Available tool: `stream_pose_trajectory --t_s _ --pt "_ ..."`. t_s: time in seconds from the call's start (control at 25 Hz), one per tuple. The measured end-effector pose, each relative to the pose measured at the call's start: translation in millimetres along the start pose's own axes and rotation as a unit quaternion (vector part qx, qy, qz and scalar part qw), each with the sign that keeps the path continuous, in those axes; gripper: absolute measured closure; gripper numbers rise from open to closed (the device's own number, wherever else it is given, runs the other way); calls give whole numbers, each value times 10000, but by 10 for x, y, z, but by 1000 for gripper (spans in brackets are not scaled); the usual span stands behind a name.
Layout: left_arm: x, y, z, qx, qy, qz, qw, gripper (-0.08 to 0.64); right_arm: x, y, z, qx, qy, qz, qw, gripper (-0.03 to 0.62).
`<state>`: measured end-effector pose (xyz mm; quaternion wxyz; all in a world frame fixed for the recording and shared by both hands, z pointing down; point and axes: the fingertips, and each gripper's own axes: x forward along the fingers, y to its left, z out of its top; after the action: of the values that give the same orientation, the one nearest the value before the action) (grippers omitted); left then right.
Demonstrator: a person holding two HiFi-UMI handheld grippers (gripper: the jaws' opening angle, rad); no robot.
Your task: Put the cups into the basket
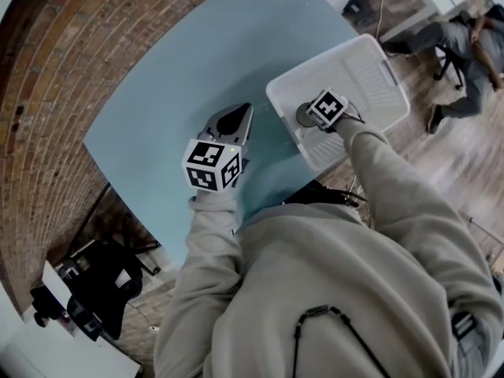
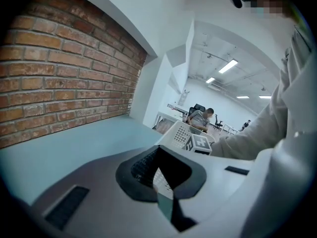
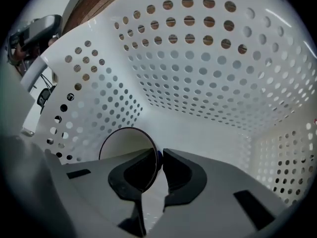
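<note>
While the right gripper (image 1: 315,116) (image 3: 159,157) points steeply down inside the white perforated basket (image 1: 366,73) (image 3: 198,83), its jaws pinch the wall of a cup (image 1: 302,115) (image 3: 124,143): one pad inside the mouth, one outside. The cup's round opening faces the right gripper view, pale inside with a dark rim. It sits low in the basket, near the corner on the person's side, close to the perforated side wall. Can't tell whether its base touches the basket floor.

Left gripper (image 1: 239,113) (image 2: 157,150) is over the light blue table (image 1: 197,61) (image 2: 74,152), just beside the basket's near-left edge and apart from it. Its pads are pressed together at the tips with nothing between them. It points slightly downward across the table toward the basket (image 2: 181,133).

The basket stands at the table's right corner. A brick wall (image 1: 87,38) (image 2: 59,83) runs along the table's far side. A seated person (image 1: 465,46) (image 2: 200,119) is in the background, well apart from the table.
</note>
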<state>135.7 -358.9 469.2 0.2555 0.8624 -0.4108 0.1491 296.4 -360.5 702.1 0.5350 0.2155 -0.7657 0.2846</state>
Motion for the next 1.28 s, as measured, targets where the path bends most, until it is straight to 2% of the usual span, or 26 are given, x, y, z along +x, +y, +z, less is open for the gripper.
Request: stream_pose_trajectory --t_s 0.12,0.2,0.32,0.48,0.68,0.92,1.12,1.2,1.28 --pt "-72 119 -46 -147 -39 115 9998 565 24 -31 -86 10 278 -20 9996 536" --pt "-110 160 -57 -181 -59 161 9997 565 42 -16 -103 -8 344 18 9994 415" --pt "-110 140 -66 -195 -67 124 9997 565 37 28 -97 44 277 136 9995 400" --pt "-79 90 -86 -213 -56 34 9998 565 -25 -3 -56 33 260 35 9997 363" --pt "-76 16 -53 -148 -100 -72 9998 565 -229 25 -13 -165 312 -105 9993 347" --pt "-50 -175 101 -5 -272 -263 9993 565 -707 239 226 -133 -127 -84 9998 347" --pt "-24 -411 247 158 -397 -532 9977 565 -1365 177 394 -41 -717 -727 9948 348" --pt "-30 -525 316 182 -486 -660 9965 565 -1673 145 471 29 -1162 -1026 9879 348" --pt "-33 -662 401 200 -594 -823 9946 565 -1990 124 538 130 -1720 -1322 9761 348"
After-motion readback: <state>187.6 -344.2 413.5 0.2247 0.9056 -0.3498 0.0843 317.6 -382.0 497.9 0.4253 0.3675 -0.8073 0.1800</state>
